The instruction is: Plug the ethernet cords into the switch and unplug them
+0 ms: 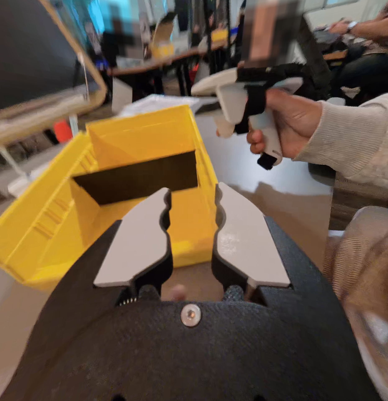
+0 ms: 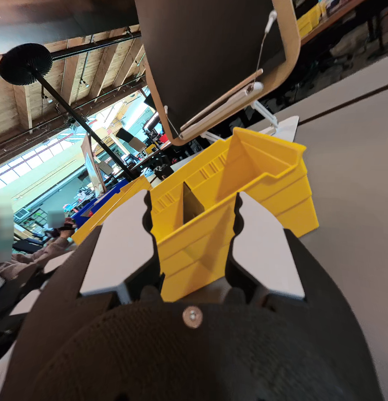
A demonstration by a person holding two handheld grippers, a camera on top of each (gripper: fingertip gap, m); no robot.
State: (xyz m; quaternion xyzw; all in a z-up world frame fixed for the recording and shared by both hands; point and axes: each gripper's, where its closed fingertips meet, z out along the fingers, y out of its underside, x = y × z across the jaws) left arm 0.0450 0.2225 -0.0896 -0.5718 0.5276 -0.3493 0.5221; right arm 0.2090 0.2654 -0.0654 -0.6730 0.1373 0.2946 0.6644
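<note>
Both hand-held grippers are held above the table with nothing between their fingers. Seen in its own wrist view, the left hand-held gripper [image 1: 193,191] has its grey fingers parted by a clear gap and points at a yellow plastic bin [image 1: 143,138] standing on the grey table [image 1: 264,184]. A black divider [image 1: 141,175] crosses the bin's inside, and the compartments that show look bare. To the right in the same view a hand [image 1: 286,125] in a cream knit sleeve [image 1: 351,134] grips the handle of the right hand-held gripper [image 2: 193,193], which is held in the air beside the bin. In the right wrist view, strongly tilted, its fingers are spread wide and frame the near wall of the same bin [image 2: 232,217]. Behind the bin stands a dark board with a pale wooden frame [image 2: 210,54]. No ethernet cords or switch show in either view, so their place cannot be told.
</note>
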